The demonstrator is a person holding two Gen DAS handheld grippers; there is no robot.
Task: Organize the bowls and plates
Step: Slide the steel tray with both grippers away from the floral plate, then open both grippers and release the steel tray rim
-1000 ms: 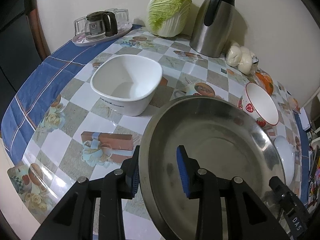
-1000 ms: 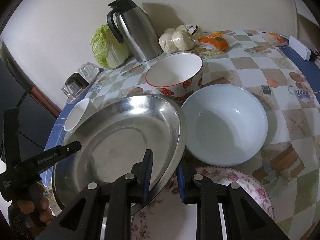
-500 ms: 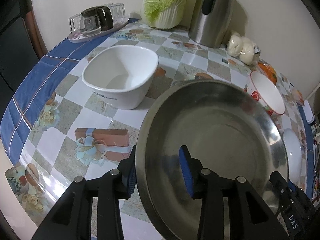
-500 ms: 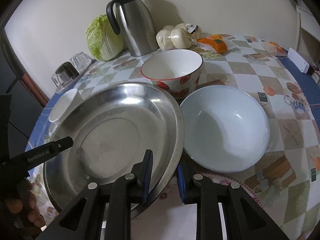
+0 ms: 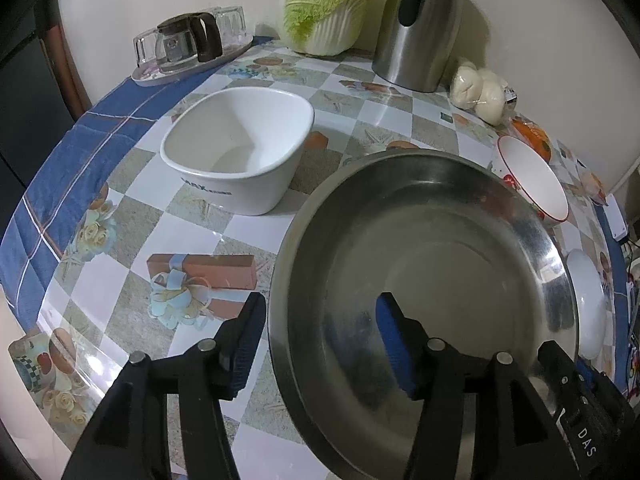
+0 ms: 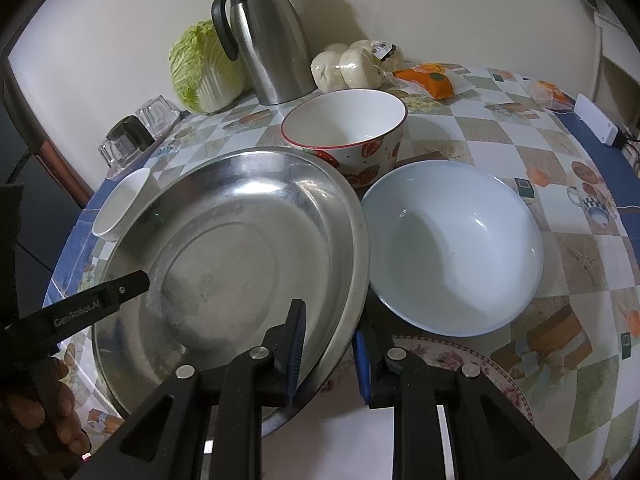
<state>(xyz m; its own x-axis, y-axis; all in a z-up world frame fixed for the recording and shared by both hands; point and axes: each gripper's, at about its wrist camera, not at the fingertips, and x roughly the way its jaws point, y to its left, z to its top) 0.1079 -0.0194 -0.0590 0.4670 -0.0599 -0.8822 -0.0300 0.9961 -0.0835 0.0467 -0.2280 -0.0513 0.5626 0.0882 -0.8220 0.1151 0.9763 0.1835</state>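
Note:
A large steel plate (image 5: 432, 264) is held between both grippers, seen also in the right wrist view (image 6: 240, 248). My left gripper (image 5: 320, 344) straddles its near-left rim with jaws wide and clear of the metal. My right gripper (image 6: 328, 352) is shut on the plate's right rim. A white square bowl (image 5: 240, 148) sits to the left. A strawberry-print bowl (image 6: 348, 136) and a pale blue bowl (image 6: 452, 244) sit to the right. A floral plate (image 6: 460, 364) lies under my right gripper.
A steel jug (image 6: 264, 40), a cabbage (image 6: 204, 68), bagged buns (image 6: 352, 64) and an orange packet (image 6: 436, 80) stand along the back wall. A tray of glasses (image 5: 188, 44) is at the back left. A white adapter (image 6: 596, 124) lies at the right edge.
The steel plate has shifted a little toward the back and left. The left gripper's jaws have spread wider around its rim. The right gripper keeps its grip.

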